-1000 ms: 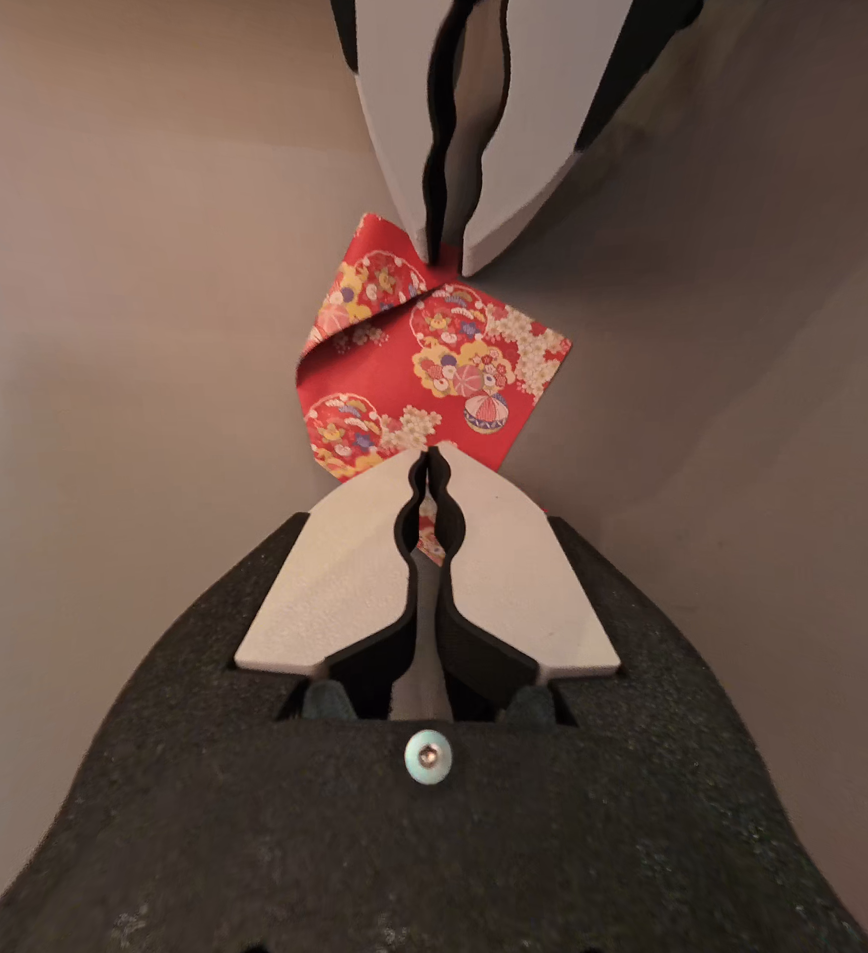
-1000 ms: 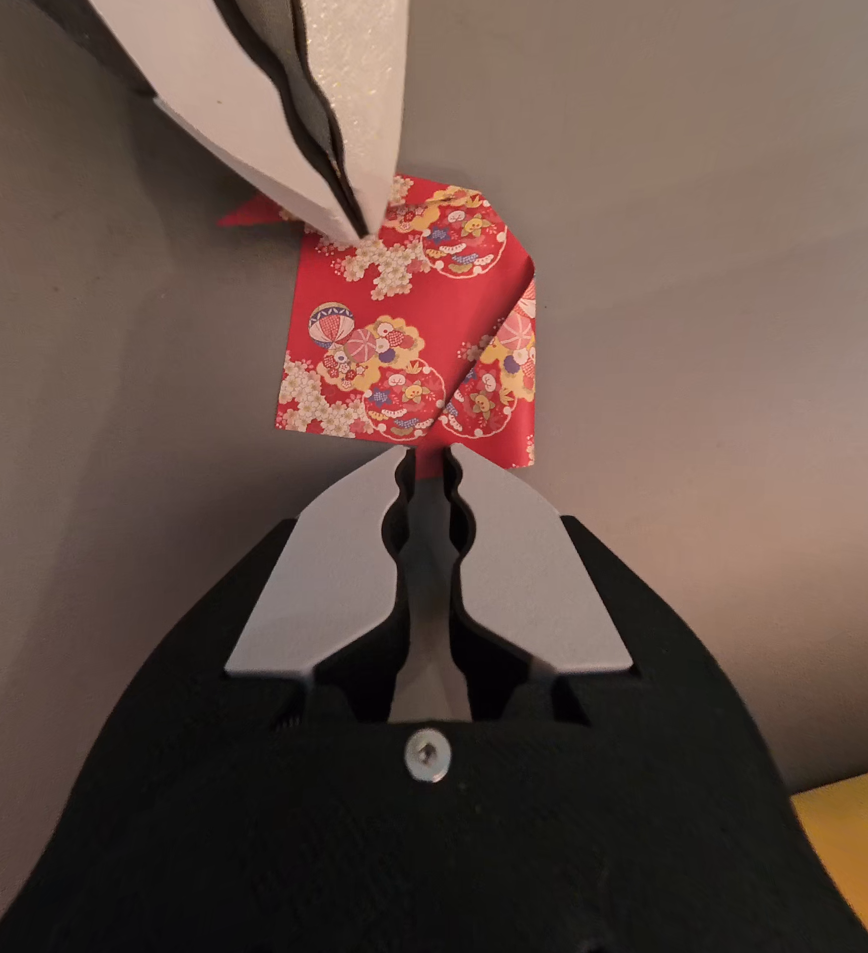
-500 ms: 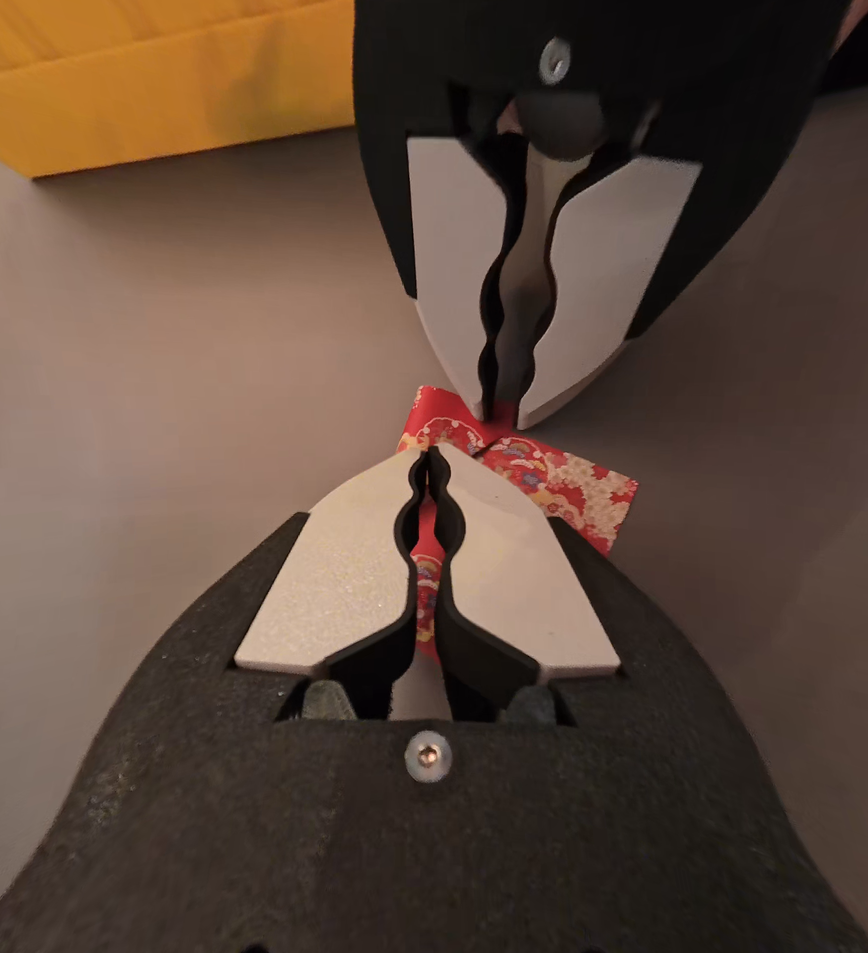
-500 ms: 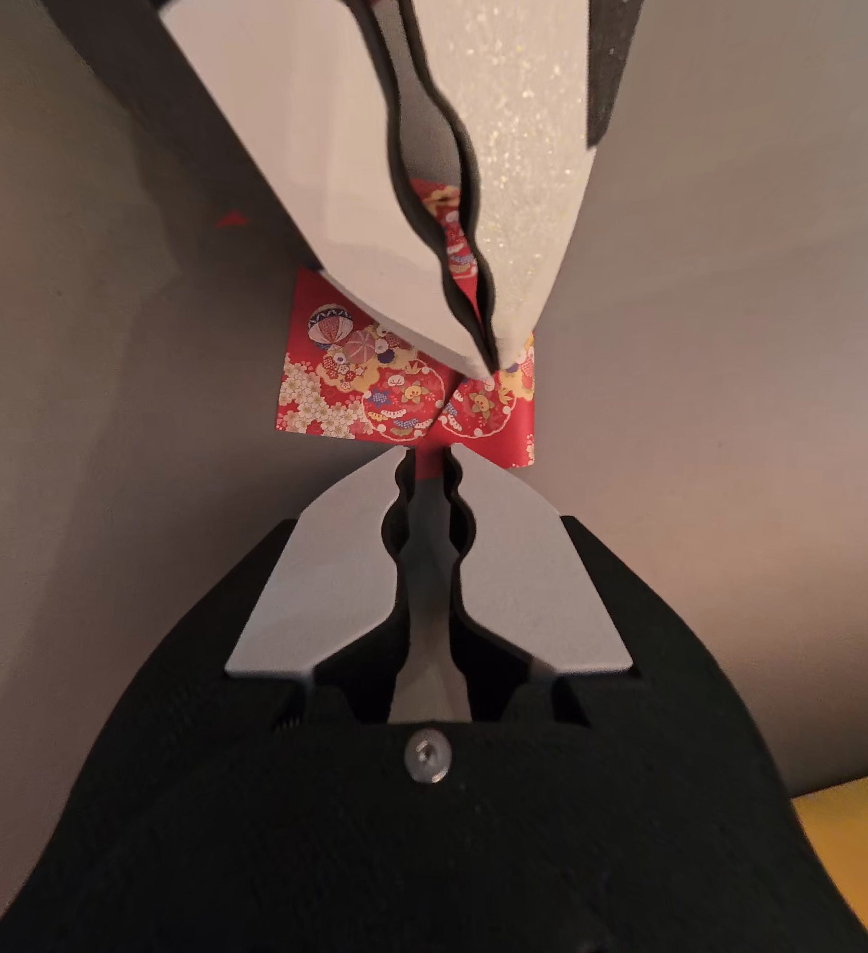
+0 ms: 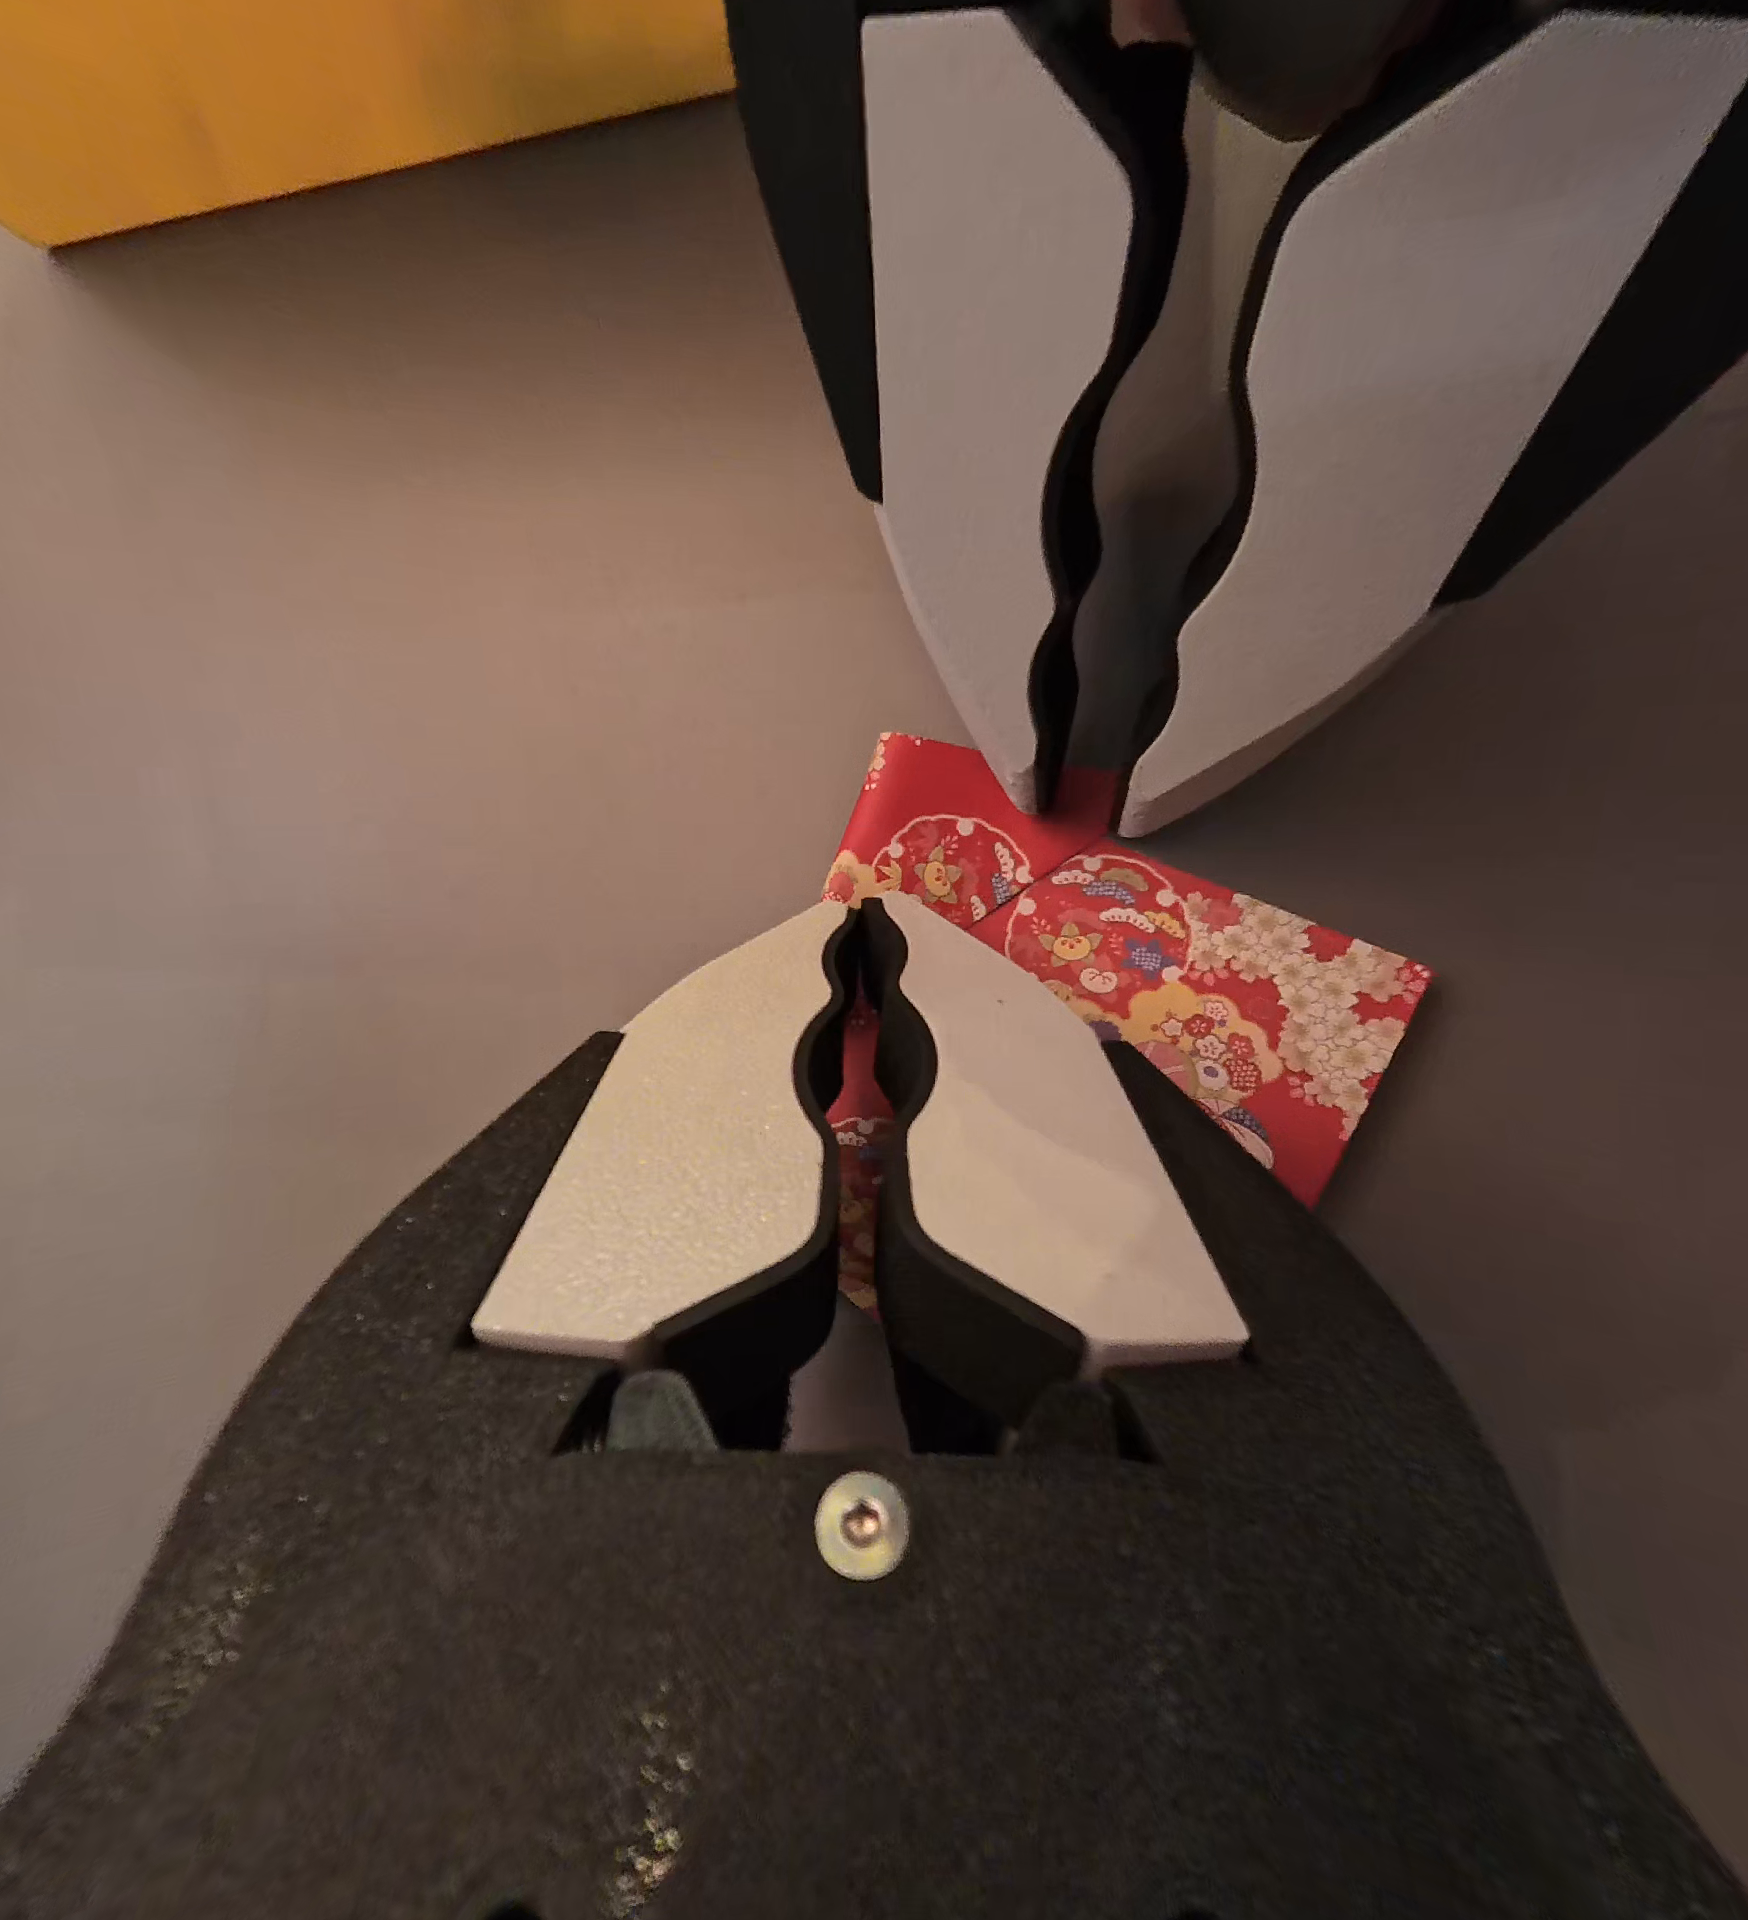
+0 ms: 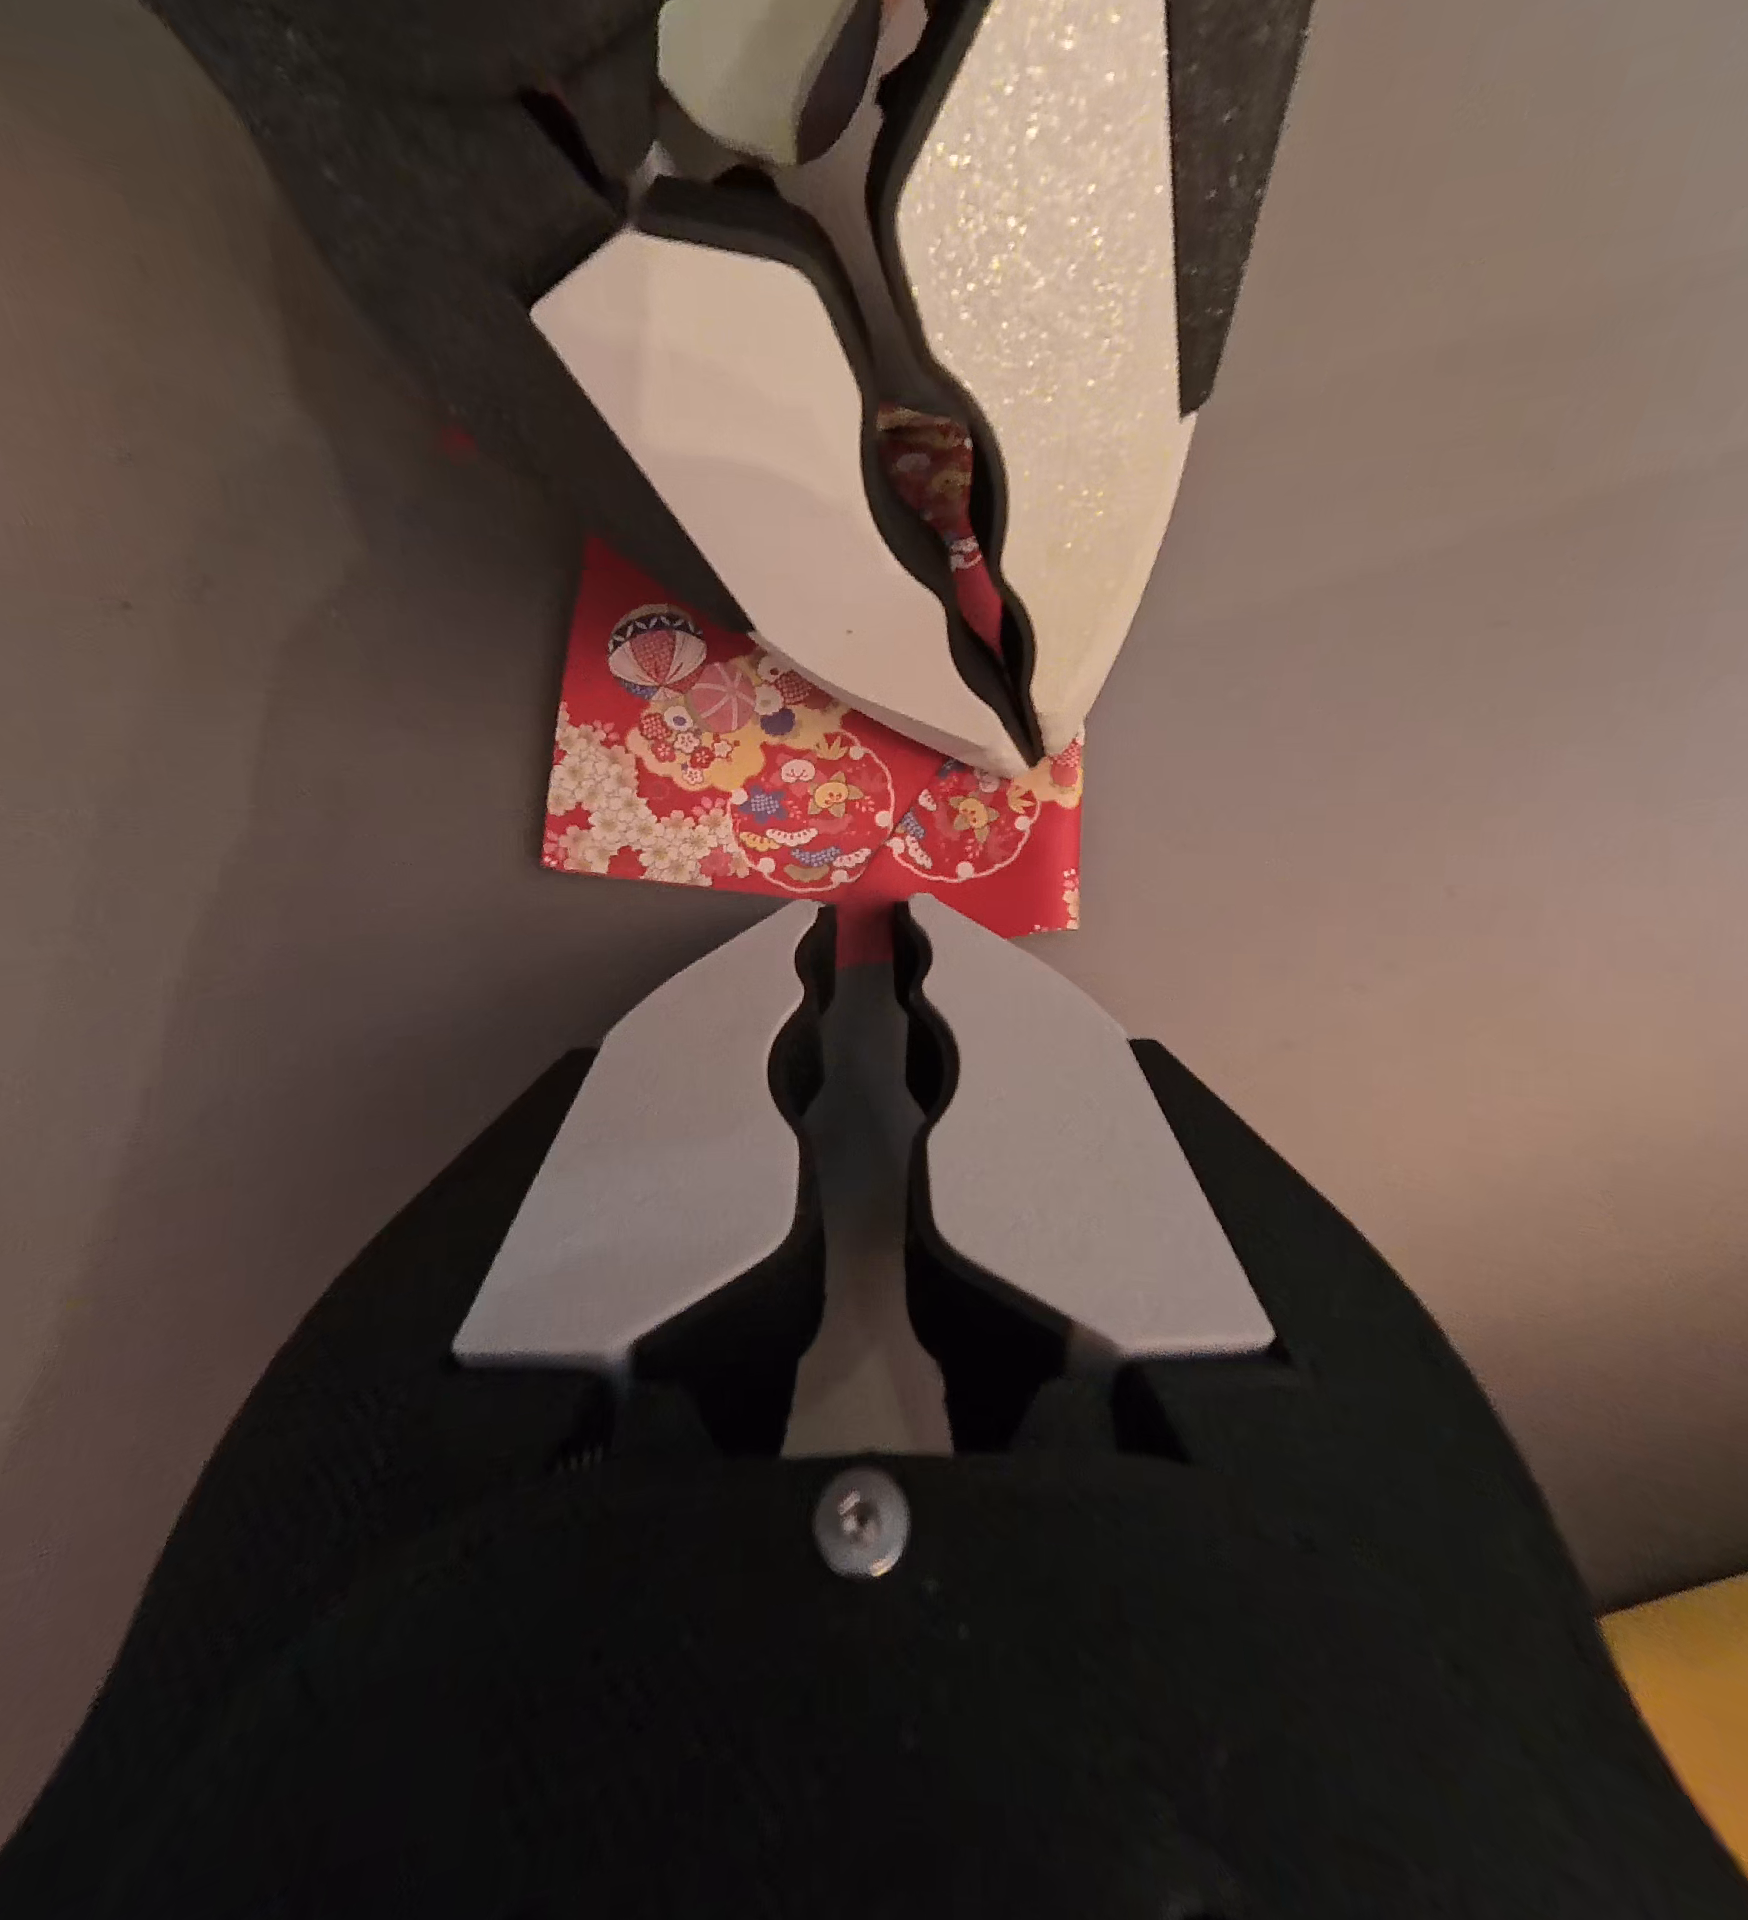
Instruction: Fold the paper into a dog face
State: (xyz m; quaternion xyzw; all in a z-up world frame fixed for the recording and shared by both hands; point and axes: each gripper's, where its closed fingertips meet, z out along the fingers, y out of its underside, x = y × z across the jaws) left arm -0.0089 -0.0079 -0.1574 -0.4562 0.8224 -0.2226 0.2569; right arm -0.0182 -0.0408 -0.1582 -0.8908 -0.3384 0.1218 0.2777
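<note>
The red floral paper (image 5: 1213, 987) lies partly folded on the grey table. My left gripper (image 5: 862, 909) is shut on a flap of it; red paper shows in the slot between its fingers. In the right wrist view the paper (image 6: 724, 810) lies just beyond my right gripper (image 6: 862, 920). Its jaws stand a narrow gap apart, with the paper's plain red corner between the tips. The left gripper (image 6: 1031, 750) comes in from the top there, pinching the paper. The right gripper (image 5: 1083, 805) points down at the paper's far corner in the left wrist view.
A yellow flat object (image 5: 226, 104) lies at the table's far left in the left wrist view. It also shows at the lower right in the right wrist view (image 6: 1732, 1714). The grey table (image 5: 330, 623) spreads around the paper. The gap from one gripper's tips to the other's is roughly 4 cm.
My left gripper has carried its flap toward the right gripper and tilted low, so less of the paper shows. The right gripper has stayed at its corner.
</note>
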